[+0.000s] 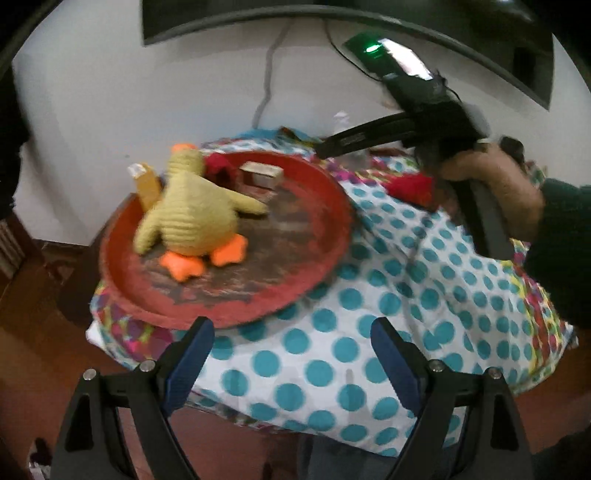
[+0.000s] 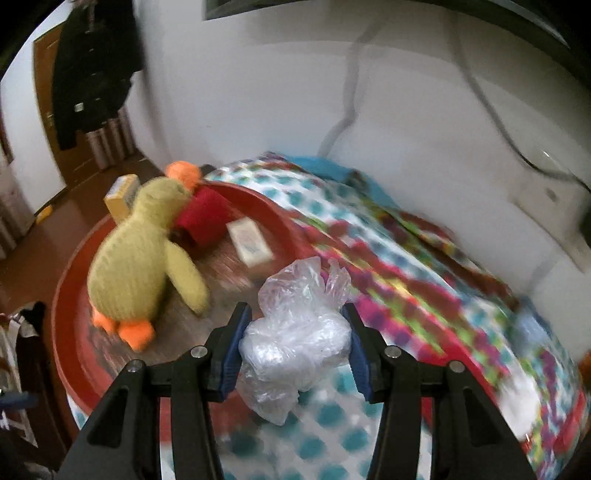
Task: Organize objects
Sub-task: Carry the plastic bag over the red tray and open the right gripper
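A round red tray [image 1: 325, 206] sits on the dotted tablecloth [image 1: 332, 354]. In it stand a yellow plush duck [image 1: 195, 210], a small box [image 1: 260, 173], a yellow box [image 1: 147, 184] and a red item [image 1: 219, 166]. My left gripper [image 1: 291, 350] is open and empty, just in front of the tray's near rim. My right gripper [image 2: 295, 343] is shut on a crumpled clear plastic bag [image 2: 295, 332], held above the tray's [image 2: 74, 369] right edge, near the duck [image 2: 140, 258]. The right gripper also shows in the left wrist view [image 1: 406, 129], beyond the tray.
A white wall with hanging cables [image 1: 266, 74] backs the table. A dark screen [image 1: 332, 14] hangs above. A red object [image 1: 410, 188] and other small clutter lie on the cloth at the back right. Wooden floor [image 1: 37, 332] lies left of the table.
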Tool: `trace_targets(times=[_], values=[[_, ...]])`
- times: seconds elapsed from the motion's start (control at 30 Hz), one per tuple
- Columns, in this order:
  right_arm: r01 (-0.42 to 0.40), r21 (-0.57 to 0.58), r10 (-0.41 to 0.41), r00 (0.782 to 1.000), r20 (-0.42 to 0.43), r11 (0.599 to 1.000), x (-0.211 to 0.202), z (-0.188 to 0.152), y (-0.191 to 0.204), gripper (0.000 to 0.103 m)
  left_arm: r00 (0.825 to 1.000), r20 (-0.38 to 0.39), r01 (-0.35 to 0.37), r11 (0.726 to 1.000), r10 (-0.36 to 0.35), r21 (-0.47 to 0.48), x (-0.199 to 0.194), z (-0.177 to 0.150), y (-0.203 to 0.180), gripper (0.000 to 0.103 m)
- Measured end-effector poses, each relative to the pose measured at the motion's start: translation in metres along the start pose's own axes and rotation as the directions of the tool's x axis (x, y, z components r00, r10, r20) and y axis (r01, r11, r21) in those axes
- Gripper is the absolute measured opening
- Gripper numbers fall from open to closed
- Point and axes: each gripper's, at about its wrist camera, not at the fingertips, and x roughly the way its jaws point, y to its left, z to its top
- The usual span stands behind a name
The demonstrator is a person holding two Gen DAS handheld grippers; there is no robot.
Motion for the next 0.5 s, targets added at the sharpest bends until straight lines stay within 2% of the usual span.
trace_targets(times=[0.1, 0.17, 0.33, 0.5], values=[[-0.023, -0.037, 0.022, 0.999, -0.023, 0.999, 0.023, 0.021, 0.023, 0.048, 0.999, -0.017, -0.043, 0.999, 0.043, 0.015, -0.002, 0.002, 0.004, 0.089], [-0.026, -0.068, 0.023, 0.998, -0.058, 0.997, 0.044, 0.032, 0.039, 0.048, 0.999, -0.035, -0.034, 0.999, 0.034, 0.009, -0.002, 0.002, 0.007, 0.089], [-0.043, -0.102, 0.031, 0.993, -0.116, 0.994, 0.078, 0.042, 0.059, 0.048, 0.996, -0.081, 0.036, 0.998, -0.041, -0.060, -0.001, 0.000, 0.020, 0.089], [-0.075, -0.104, 0.059, 0.987, -0.153, 0.992, 0.096, 0.041, 0.062, 0.048, 0.993, -0.114, 0.008, 0.998, -0.015, -0.056, 0.000, 0.002, 0.022, 0.089]])
